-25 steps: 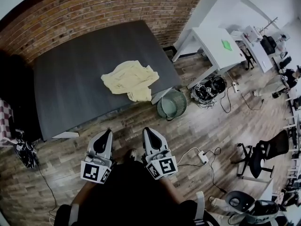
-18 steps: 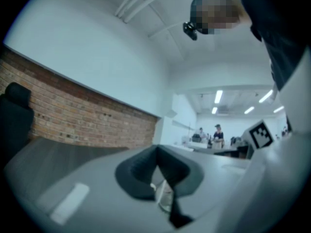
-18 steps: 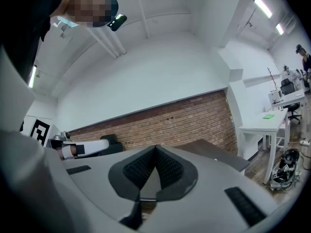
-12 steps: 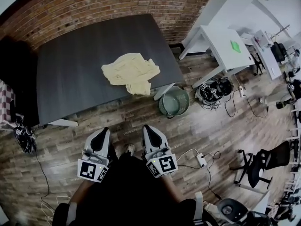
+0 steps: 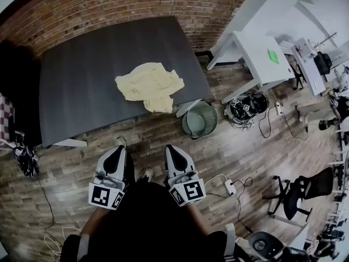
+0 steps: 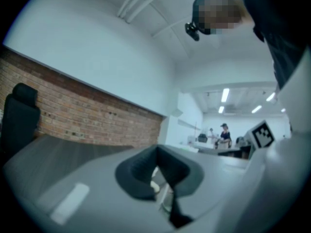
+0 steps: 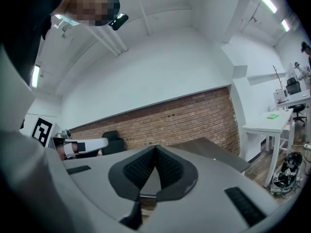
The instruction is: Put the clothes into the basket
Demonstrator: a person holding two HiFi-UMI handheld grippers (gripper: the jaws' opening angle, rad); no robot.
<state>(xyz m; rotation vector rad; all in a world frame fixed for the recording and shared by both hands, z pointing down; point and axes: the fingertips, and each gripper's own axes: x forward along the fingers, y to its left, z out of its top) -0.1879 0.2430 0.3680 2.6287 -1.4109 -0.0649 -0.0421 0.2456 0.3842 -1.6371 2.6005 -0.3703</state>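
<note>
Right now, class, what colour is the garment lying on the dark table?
The garment is pale yellow, clearest in the head view.

The clothes (image 5: 150, 86) are a single pale yellow heap, crumpled and loosely spread, with folds and creases all over it. The heap lies flat on a dark grey table (image 5: 82, 81), toward the 4 o'clock part of the top, near the front edge. A bunched lobe at the heap's 5 o'clock reaches almost to that edge.

The basket (image 5: 185, 125) is round, grey-green and open at the top. It stands upright on the wooden floor (image 5: 245, 146), just off the table's corner, at about 4 o'clock from the clothes and apart from them. Its inside looks pale.
</note>
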